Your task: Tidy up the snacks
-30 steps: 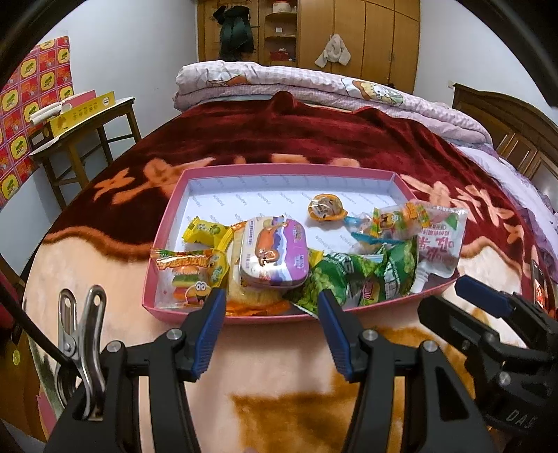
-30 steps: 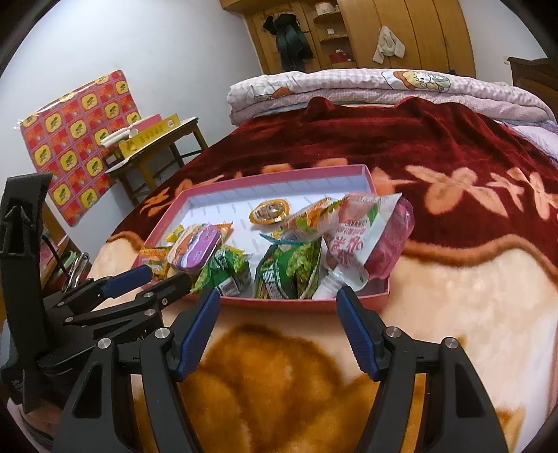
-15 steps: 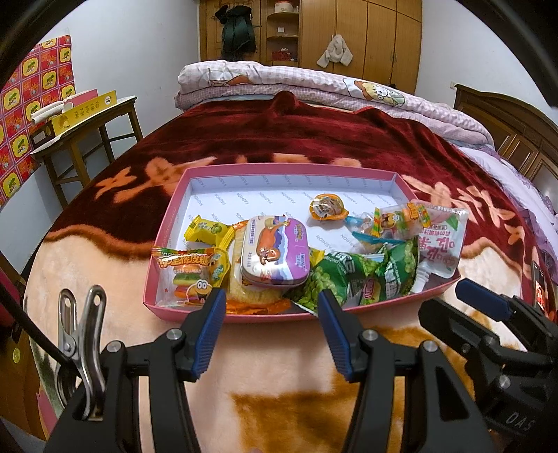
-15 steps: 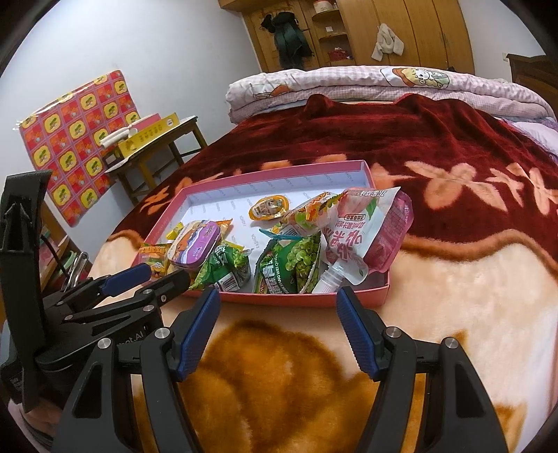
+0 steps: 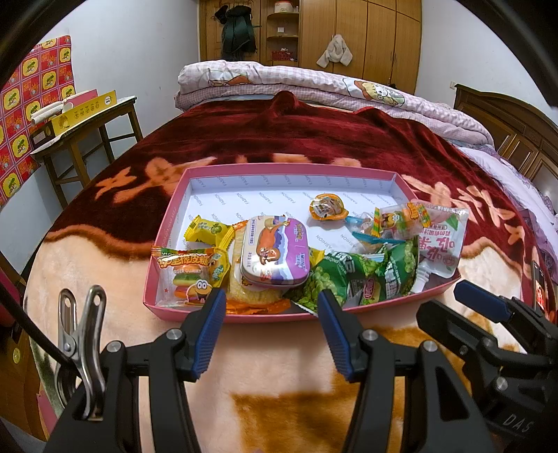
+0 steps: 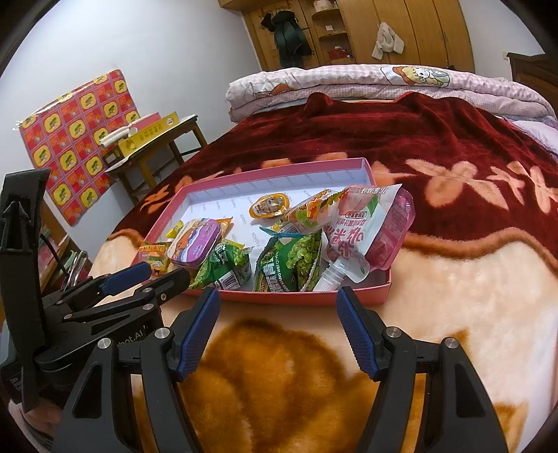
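Note:
A pink tray (image 5: 164, 223) (image 6: 348, 299) lies on the bed blanket and holds several snacks. Among them are a purple tin (image 5: 275, 251) (image 6: 195, 240), green pea packets (image 5: 352, 278) (image 6: 293, 265), a pink drink pouch (image 5: 439, 240) (image 6: 366, 230), a small orange jelly cup (image 5: 327, 207) (image 6: 270, 205) and a burger gummy packet (image 5: 188, 275). My left gripper (image 5: 270, 313) is open and empty just in front of the tray's near edge. My right gripper (image 6: 279, 313) is open and empty, also just short of the tray. Each gripper shows at the edge of the other's view.
A red and cream floral blanket (image 5: 279, 376) covers the bed. A folded quilt (image 5: 314, 83) lies at the far end. A wooden side table (image 5: 87, 125) with a yellow box stands to the left. Wooden wardrobes (image 5: 348, 31) line the back wall.
Both grippers have drawn back a little from the tray and stay open. The snacks have not moved.

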